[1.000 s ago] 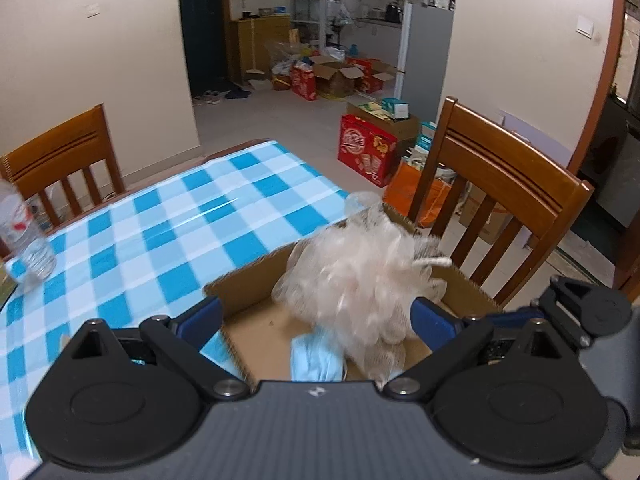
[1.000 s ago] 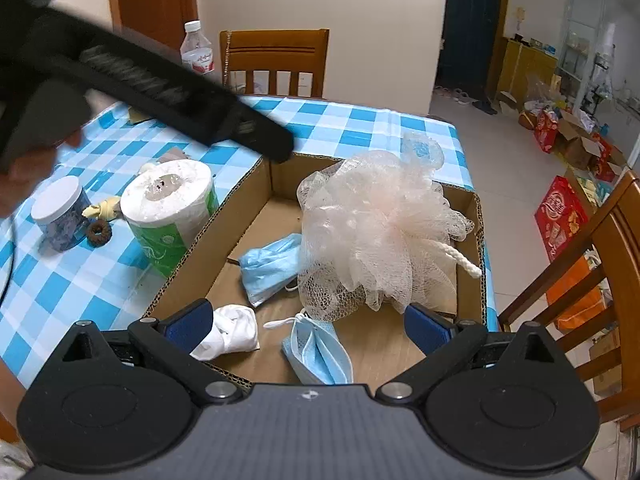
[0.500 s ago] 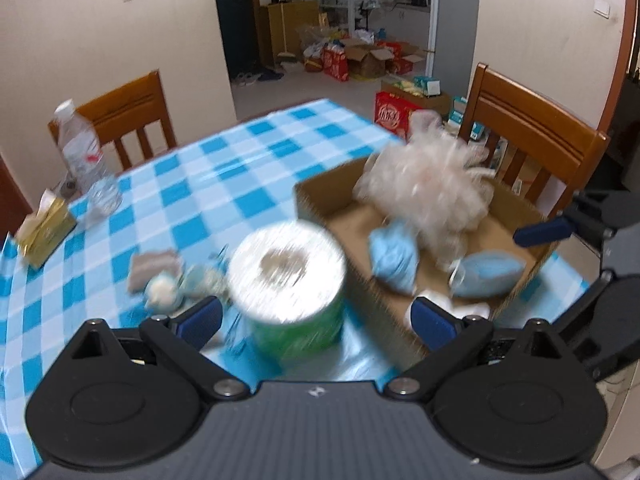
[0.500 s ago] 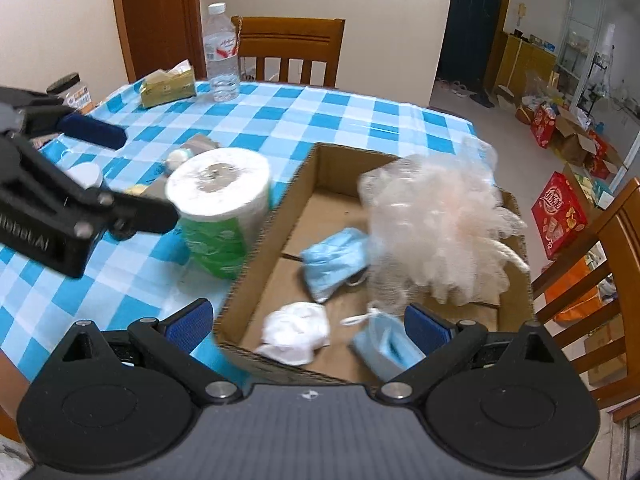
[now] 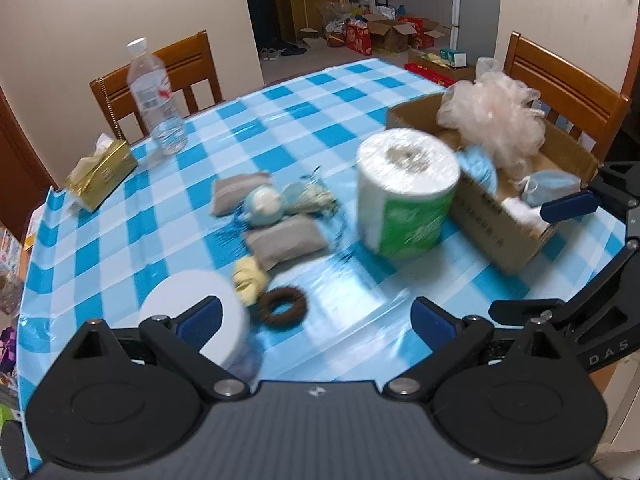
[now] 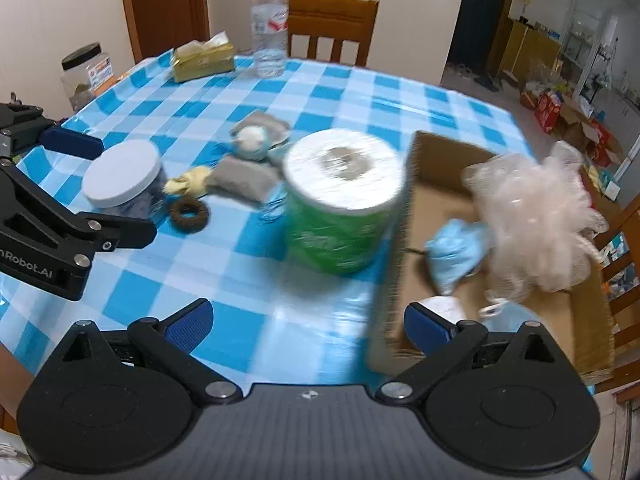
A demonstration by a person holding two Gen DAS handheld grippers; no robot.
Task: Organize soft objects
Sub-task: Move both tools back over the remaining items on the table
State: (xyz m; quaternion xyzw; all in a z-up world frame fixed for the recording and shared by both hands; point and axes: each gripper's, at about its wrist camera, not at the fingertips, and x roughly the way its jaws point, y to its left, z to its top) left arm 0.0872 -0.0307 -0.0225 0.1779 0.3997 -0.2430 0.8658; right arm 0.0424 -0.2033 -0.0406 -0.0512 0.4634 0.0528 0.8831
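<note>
A cardboard box (image 5: 496, 224) (image 6: 394, 280) on the checked table holds a peach mesh bath pouf (image 5: 494, 120) (image 6: 536, 220), blue face masks (image 6: 456, 252) and a white cloth (image 6: 440, 308). On the table lie grey pouches (image 5: 282, 242) (image 6: 240, 178), a pale blue plush toy (image 5: 262, 206) (image 6: 252, 140), a yellow soft item (image 5: 250, 278) (image 6: 188, 184) and a brown ring (image 5: 282, 308) (image 6: 190, 214). My left gripper (image 5: 316, 320) is open and empty above the near table edge. My right gripper (image 6: 306, 324) is open and empty beside the box.
A toilet roll in green wrap (image 5: 406, 200) (image 6: 342, 200) stands next to the box. A white-lidded jar (image 5: 192, 312) (image 6: 122, 178), a water bottle (image 5: 154, 96) (image 6: 270, 24), a tissue pack (image 5: 100, 174) (image 6: 202, 60) and wooden chairs (image 5: 568, 84) surround the table.
Both grippers have swung left, away from over the box, and now look across the table at the loose soft items. Both stay open and empty.
</note>
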